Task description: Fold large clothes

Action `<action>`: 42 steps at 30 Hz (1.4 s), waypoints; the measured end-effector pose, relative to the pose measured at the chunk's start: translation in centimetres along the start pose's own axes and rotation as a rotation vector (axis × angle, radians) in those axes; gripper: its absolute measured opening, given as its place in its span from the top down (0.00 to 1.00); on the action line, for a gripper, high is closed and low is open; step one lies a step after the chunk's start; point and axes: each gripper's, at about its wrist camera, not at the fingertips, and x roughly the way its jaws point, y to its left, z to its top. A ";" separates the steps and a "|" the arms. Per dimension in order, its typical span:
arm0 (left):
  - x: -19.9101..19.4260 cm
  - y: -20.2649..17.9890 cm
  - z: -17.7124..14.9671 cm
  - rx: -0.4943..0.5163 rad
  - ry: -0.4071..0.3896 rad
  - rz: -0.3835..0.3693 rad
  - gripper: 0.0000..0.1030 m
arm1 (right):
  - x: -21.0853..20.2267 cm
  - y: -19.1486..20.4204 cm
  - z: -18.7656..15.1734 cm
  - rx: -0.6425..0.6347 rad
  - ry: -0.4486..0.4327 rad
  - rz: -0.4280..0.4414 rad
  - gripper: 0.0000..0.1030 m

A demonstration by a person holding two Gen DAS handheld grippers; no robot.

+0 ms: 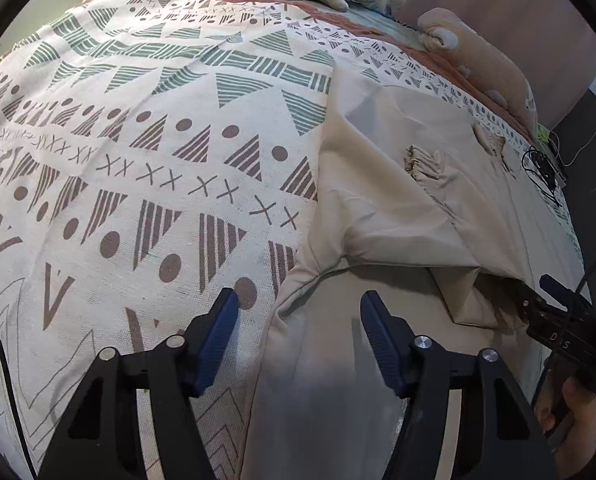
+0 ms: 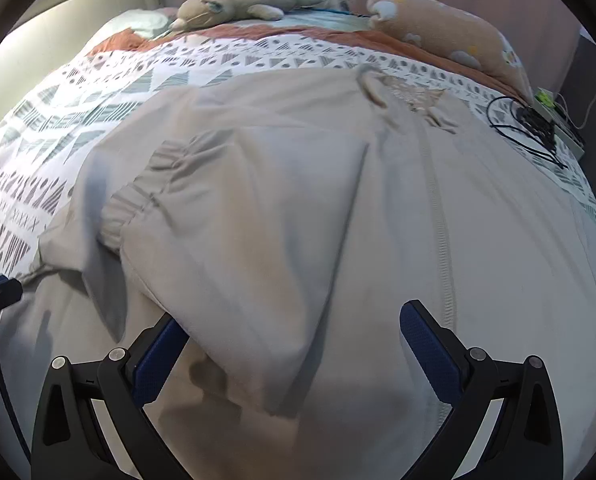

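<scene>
A large beige jacket [image 1: 398, 208] [image 2: 298, 184] lies spread on the bed, with one sleeve folded across its body. The sleeve's gathered cuff [image 1: 422, 164] [image 2: 138, 200] rests on top, and a zipper [image 2: 442, 240] runs down the front. My left gripper [image 1: 299, 296] is open just above the jacket's left edge, its pads clear of the cloth. My right gripper [image 2: 290, 314] is open wide over the folded sleeve's near corner, and the cloth drapes over its left fingertip. In the left wrist view the right gripper [image 1: 554, 304] reaches under that fold, held by a hand [image 1: 570, 404].
A patterned bedspread [image 1: 138, 160] covers the bed. Two plush toys [image 2: 242, 0] [image 2: 450, 28] and a pillow [image 2: 146, 22] lie at the far end. Black cables [image 2: 530, 124] and a power strip [image 2: 566, 128] sit at the bed's right edge.
</scene>
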 end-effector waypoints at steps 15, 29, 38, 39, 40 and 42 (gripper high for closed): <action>1.7 1.2 1.3 -0.039 -0.020 0.102 0.52 | -1.4 -9.3 -2.4 0.383 -0.006 -0.014 0.00; -2.5 1.4 1.6 -0.053 -0.089 0.064 0.52 | -7.6 -1.9 -2.1 0.089 -0.111 0.085 0.00; -3.9 0.9 1.3 -0.031 -0.106 0.047 0.52 | -1.2 -0.5 -0.4 0.144 0.001 0.308 0.31; -3.9 1.2 1.3 -0.036 -0.109 0.045 0.52 | -0.5 -0.3 -0.5 0.146 0.011 0.310 0.31; -4.0 1.4 1.4 -0.045 -0.111 0.042 0.52 | 0.0 -0.3 -0.2 0.137 0.015 0.305 0.32; -4.1 1.9 1.4 -0.064 -0.114 0.033 0.52 | 0.7 0.1 0.8 0.109 0.016 0.303 0.32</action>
